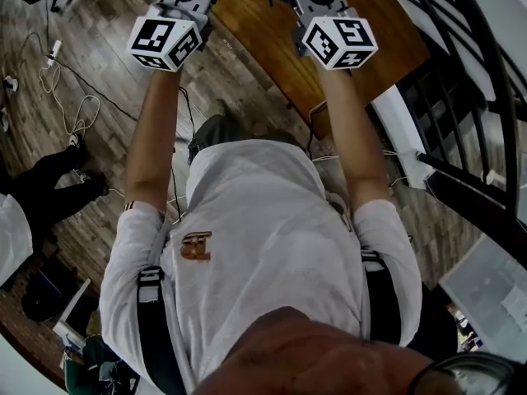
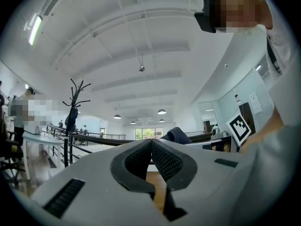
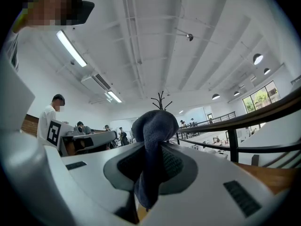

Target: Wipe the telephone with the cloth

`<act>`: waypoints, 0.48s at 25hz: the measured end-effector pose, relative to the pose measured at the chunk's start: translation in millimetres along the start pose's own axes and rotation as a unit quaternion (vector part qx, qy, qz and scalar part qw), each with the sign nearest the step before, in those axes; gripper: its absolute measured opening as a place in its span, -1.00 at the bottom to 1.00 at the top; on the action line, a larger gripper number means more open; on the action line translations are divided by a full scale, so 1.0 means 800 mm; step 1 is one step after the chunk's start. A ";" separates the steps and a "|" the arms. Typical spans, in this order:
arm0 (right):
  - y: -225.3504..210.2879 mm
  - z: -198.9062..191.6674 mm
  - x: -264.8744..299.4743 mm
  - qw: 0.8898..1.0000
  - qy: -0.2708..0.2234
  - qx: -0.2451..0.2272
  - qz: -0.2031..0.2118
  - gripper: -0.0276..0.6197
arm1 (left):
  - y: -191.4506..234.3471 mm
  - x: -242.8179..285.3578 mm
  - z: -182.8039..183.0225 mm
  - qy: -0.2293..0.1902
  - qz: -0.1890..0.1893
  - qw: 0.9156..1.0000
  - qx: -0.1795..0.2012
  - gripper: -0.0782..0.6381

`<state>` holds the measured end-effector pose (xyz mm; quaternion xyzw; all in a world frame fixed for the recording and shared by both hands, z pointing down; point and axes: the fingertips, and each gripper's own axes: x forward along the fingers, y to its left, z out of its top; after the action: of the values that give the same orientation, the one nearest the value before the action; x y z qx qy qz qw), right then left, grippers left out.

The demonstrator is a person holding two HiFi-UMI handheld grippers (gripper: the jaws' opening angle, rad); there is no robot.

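Observation:
No telephone shows in any view. In the head view both grippers are held high in front of me over a brown wooden table (image 1: 272,31); only their marker cubes, left (image 1: 165,39) and right (image 1: 338,41), and rear bodies show. My right gripper (image 3: 153,147) is shut on a dark blue-grey cloth (image 3: 153,131), which bulges above the jaws and hangs down between them. My left gripper (image 2: 151,144) is shut, its ribbed pads (image 2: 165,163) meeting at the tips with nothing between them. The left gripper view also catches the cloth (image 2: 178,135) to the right.
A black railing (image 1: 469,97) runs along the right. Cables (image 1: 66,97) lie on the wooden floor at the left, near a person's dark-clad legs (image 1: 49,192). A black coat stand (image 2: 75,107) and several people stand in the hall behind.

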<state>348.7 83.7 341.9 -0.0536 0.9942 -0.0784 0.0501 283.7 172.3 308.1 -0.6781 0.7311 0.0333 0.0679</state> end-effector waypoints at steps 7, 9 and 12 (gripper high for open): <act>-0.004 0.000 0.096 1.000 -0.001 -0.012 -0.014 -0.67 | 0.097 0.025 -0.004 -0.009 -0.012 1.000 0.000 -0.73; -0.009 -0.003 0.135 1.000 0.002 -0.013 -0.024 -0.67 | 0.137 0.038 -0.007 -0.010 -0.019 1.000 -0.002 -0.73; -0.014 -0.013 0.204 0.999 0.010 -0.018 -0.041 -0.67 | 0.208 0.059 -0.013 -0.010 -0.033 0.999 -0.008 -0.73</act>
<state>187.5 55.5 338.8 -0.0940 0.9929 -0.0634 0.0361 113.9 137.0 304.0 -0.7020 0.7073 0.0436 0.0709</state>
